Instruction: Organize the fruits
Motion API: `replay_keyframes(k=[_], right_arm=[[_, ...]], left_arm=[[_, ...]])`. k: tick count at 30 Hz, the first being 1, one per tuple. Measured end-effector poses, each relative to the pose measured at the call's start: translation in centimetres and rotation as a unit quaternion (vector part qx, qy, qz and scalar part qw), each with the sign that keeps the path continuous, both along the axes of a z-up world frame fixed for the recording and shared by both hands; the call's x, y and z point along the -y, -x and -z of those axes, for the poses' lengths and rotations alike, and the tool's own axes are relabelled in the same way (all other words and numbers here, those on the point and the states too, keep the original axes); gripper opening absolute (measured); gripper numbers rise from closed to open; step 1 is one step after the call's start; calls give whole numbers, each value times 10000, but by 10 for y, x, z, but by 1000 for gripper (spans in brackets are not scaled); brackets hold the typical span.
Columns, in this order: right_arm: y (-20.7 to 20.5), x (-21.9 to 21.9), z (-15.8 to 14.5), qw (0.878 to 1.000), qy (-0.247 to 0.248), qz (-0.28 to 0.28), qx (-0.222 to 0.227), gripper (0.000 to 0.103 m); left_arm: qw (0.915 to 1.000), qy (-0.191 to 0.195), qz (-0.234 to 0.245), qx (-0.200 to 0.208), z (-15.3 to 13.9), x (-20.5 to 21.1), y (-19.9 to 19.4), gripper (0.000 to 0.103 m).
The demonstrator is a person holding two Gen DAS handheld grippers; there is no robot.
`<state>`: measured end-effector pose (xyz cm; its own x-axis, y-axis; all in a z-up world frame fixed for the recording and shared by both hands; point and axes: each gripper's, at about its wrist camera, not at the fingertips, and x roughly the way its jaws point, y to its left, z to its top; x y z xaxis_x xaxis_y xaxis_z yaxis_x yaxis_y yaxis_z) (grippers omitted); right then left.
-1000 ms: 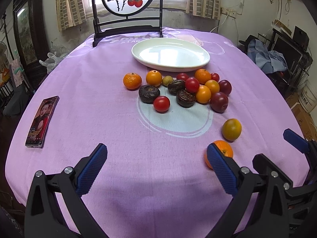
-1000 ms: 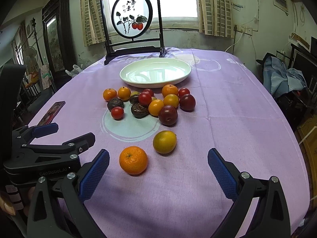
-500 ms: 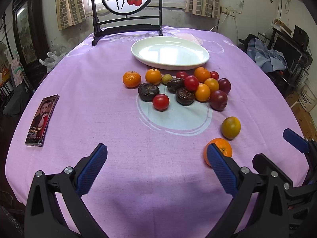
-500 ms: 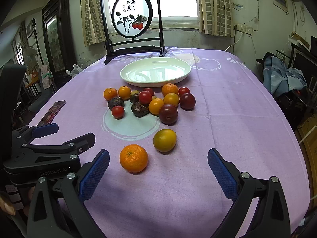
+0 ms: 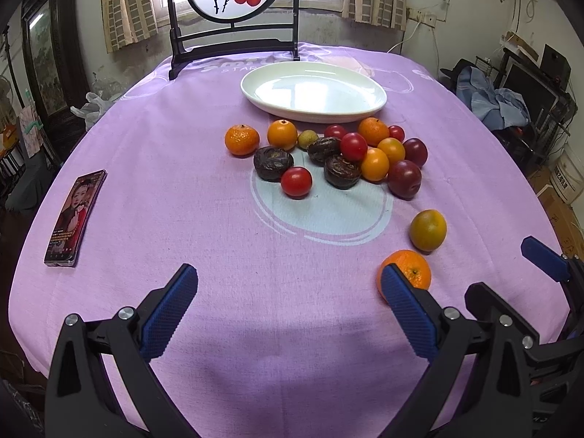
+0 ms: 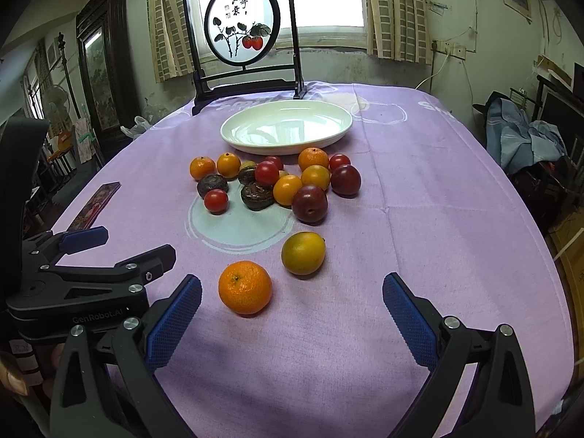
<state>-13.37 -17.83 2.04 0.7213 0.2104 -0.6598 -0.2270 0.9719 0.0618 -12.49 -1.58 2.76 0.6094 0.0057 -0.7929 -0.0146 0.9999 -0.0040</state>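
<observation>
A white oval plate (image 5: 314, 89) (image 6: 286, 127) stands empty at the back of the purple-clothed table. In front of it lies a cluster of several fruits (image 5: 339, 153) (image 6: 277, 182): oranges, red tomatoes, dark plums and dark wrinkled fruits. A mandarin (image 6: 244, 286) (image 5: 410, 272) and a greenish-yellow orange (image 6: 303, 252) (image 5: 427, 230) lie apart, nearer me. My right gripper (image 6: 292, 310) is open and empty just short of the mandarin. My left gripper (image 5: 288, 299) is open and empty over bare cloth; its right finger hides part of the mandarin.
A phone (image 5: 75, 217) (image 6: 93, 208) lies at the table's left edge. A black framed round screen (image 5: 233, 11) (image 6: 244, 36) stands behind the plate. The left gripper's body (image 6: 84, 273) shows beside my right gripper. Clothes and clutter (image 5: 492, 98) lie off the table's right side.
Both grippers have drifted slightly; the fruits sit a little higher and nearer in both views. Nothing was grasped or moved.
</observation>
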Motion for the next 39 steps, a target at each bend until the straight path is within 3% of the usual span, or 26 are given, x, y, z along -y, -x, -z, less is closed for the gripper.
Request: replay_keyframes(k=[27,33,39], right_arm=[[0,-1,2,10000,24,-34,7,100],[7,19,1,9992,61,-380,-49,100],[12,70,-8,9993,-246,222,189,100]], left_arm=[[10000,-1,20,-14,3,1,-1,99],[9989,-25,464,31,4,14,4,99],[9917,-89,1283,-82,18,48,6,99]])
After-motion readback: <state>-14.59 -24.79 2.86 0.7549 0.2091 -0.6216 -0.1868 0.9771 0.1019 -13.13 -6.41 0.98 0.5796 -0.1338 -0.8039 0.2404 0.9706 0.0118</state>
